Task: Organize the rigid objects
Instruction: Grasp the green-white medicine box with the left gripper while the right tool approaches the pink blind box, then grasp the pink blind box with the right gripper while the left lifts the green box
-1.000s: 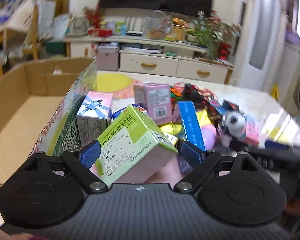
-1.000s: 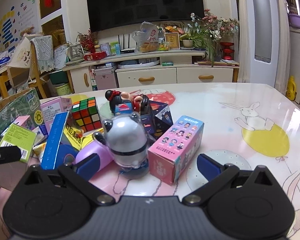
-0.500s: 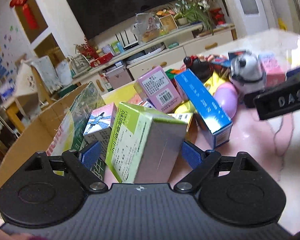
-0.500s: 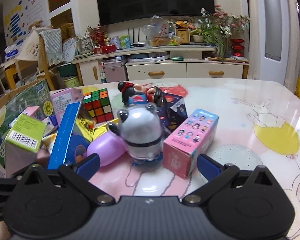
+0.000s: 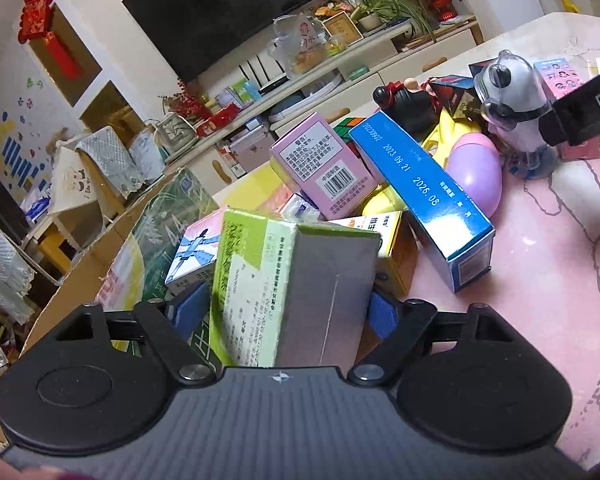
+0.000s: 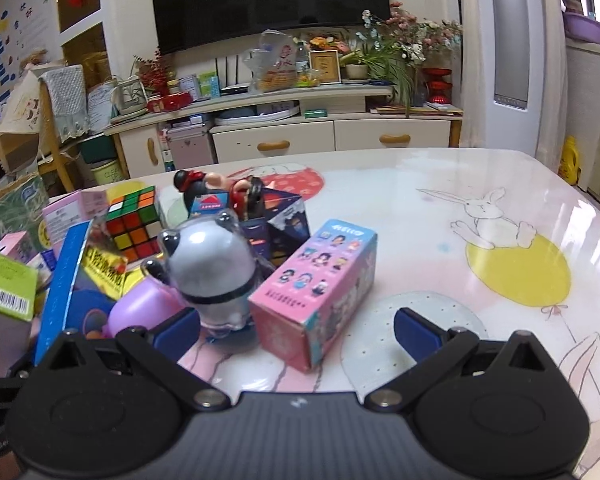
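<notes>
1. The left gripper (image 5: 288, 312) is clamping a green-and-grey cardboard carton (image 5: 296, 284), its blue pads (image 5: 190, 306) pressing both sides; the carton is sitting tilted near the left edge of the glossy rabbit-printed table (image 6: 500, 208).
2. The right gripper (image 6: 296, 330) is hovering with its jaws spread wide and holding nothing, framing the near end of a pink rectangular character-print box (image 6: 316, 288).
3. A tall brown cardboard box (image 5: 100, 248) is standing beside the clutter on its left.
4. Just past the carton, one long blue glossy box (image 5: 424, 196), one smooth purple plastic egg (image 5: 474, 174) and one pink barcode box (image 5: 324, 170) are crowding together.
5. One rounded grey panda figure (image 6: 212, 272) is standing beside the pink character box; one multicoloured puzzle cube (image 6: 134, 224) is lying farther back.
6. The table's right half and far edge are lying open.
</notes>
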